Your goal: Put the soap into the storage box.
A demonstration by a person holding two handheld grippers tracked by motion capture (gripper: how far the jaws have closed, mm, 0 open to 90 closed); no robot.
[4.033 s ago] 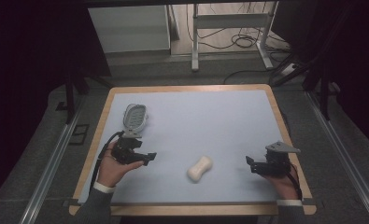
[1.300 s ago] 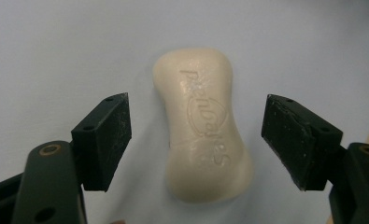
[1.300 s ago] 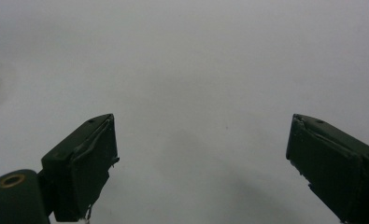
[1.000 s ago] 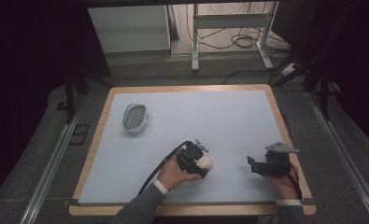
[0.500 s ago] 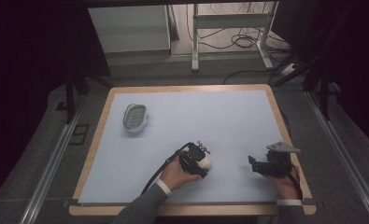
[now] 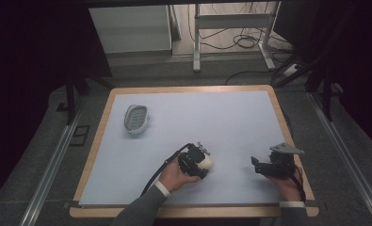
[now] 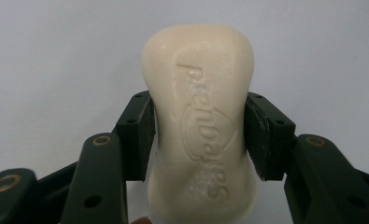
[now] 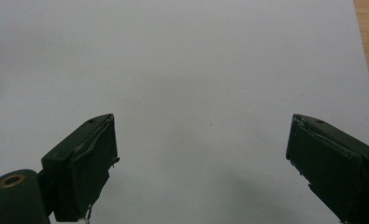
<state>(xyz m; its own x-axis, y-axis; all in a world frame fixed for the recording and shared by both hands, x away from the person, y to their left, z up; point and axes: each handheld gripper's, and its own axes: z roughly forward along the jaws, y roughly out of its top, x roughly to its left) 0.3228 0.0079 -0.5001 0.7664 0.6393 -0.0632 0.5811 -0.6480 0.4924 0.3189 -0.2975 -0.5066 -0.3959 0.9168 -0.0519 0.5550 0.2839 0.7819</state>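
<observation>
Pale blue mat (image 6: 221,122) across a wood-rimmed table (image 6: 273,101), dark floor and metal rails at both sides of the high view. Left of centre, toward the upper left of the mat: white oval soap dish (image 6: 136,118), alone, well apart from everything else. Lower centre: left hand (image 6: 174,176) in a grey sleeve, entering from the bottom edge, with left gripper (image 6: 203,162) and a black cable curving back toward the sleeve. Clamped between its jaws, a cream soap bar (image 6: 206,162), low over the mat or on it — cannot tell which. Same bar (image 7: 201,121) in the left gripper view, upright, waisted, embossed lettering down its face, both black pads (image 7: 138,135) pressed to its narrow middle, bare mat behind. Lower right of the high view, near the table's right rim: right gripper (image 6: 256,165) with a grey plate on top, well apart from the soap. Right gripper view: jaws wide, nothing between, plain mat ahead, a strip of wood rim at the upper right.
</observation>
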